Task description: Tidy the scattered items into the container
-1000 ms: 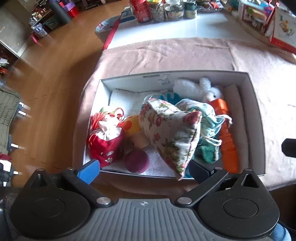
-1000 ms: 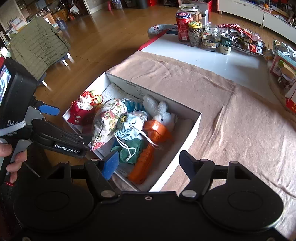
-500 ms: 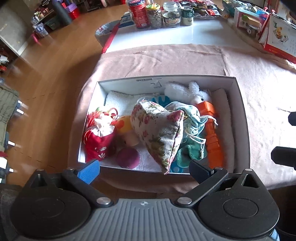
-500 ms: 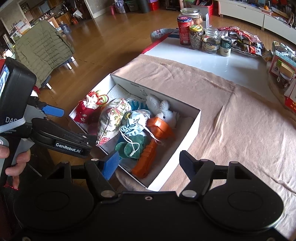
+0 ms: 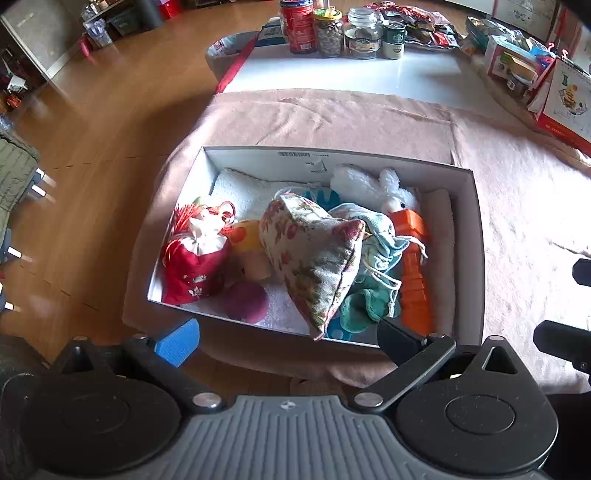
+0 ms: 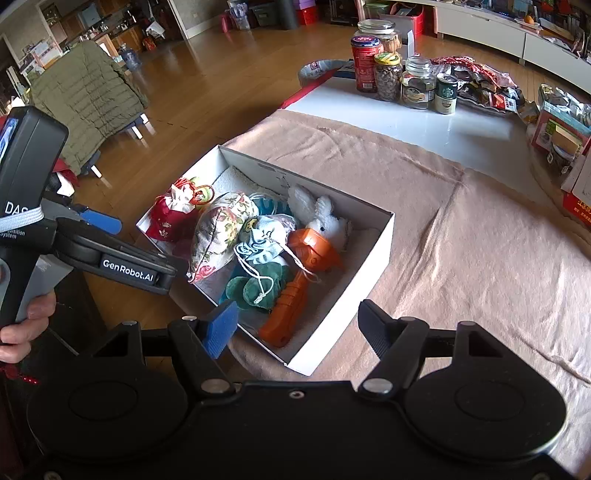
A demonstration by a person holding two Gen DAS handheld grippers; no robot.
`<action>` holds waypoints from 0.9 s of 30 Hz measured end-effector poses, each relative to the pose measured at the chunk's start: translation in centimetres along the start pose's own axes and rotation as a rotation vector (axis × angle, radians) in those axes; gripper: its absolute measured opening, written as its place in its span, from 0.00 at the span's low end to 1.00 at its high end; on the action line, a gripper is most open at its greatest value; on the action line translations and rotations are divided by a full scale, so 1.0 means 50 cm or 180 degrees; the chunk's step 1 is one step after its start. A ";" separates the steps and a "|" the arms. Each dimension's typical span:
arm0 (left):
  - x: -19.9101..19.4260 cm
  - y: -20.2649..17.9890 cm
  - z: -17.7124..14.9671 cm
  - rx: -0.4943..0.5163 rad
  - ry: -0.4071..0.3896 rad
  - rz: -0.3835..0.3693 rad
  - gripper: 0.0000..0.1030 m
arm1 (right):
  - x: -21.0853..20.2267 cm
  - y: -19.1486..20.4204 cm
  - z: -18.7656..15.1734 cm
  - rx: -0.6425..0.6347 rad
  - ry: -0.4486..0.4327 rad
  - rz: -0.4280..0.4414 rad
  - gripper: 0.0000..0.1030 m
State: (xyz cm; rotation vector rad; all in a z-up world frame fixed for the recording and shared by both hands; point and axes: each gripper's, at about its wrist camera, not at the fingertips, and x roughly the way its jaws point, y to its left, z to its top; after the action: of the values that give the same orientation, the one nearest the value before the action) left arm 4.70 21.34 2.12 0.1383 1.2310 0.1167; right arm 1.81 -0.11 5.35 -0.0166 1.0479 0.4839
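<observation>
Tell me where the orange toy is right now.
In both views, the orange toy lies inside the white box along its right side, between the teal pouch and the towel roll.

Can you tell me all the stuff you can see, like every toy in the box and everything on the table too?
box: 1, white, on the blanket
blanket: 1, pink-beige, over the table
bunny: 1, white, box's far side
flowery pouch: 1, cream with red flowers, box middle
red pouch: 1, red, box's left end
orange toy: 1, orange, box's right side
light blue pouch: 1, beside the orange toy
green pouch: 1, near edge
dark red ball: 1, near edge
jars and cans: about 5, far end of white table
green jacket: 1, on the floor side
left gripper: open, empty
right gripper: open, empty
</observation>
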 end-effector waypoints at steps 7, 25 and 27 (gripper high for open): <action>0.001 -0.020 -0.013 0.0112 -0.0054 0.0142 0.99 | 0.002 -0.006 -0.004 0.0037 -0.0015 0.0008 0.68; 0.012 -0.029 -0.020 0.0052 0.0006 0.0026 0.99 | 0.001 0.000 -0.007 0.0009 -0.0094 -0.0010 0.67; 0.011 -0.032 -0.019 0.0053 -0.0006 0.0039 0.99 | 0.000 0.001 -0.008 0.0006 -0.0103 -0.0015 0.67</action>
State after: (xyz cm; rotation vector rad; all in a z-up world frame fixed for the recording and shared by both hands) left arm 3.99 19.91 1.04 0.1605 1.2296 0.1170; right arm 1.47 -0.15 5.14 -0.0094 1.0164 0.4774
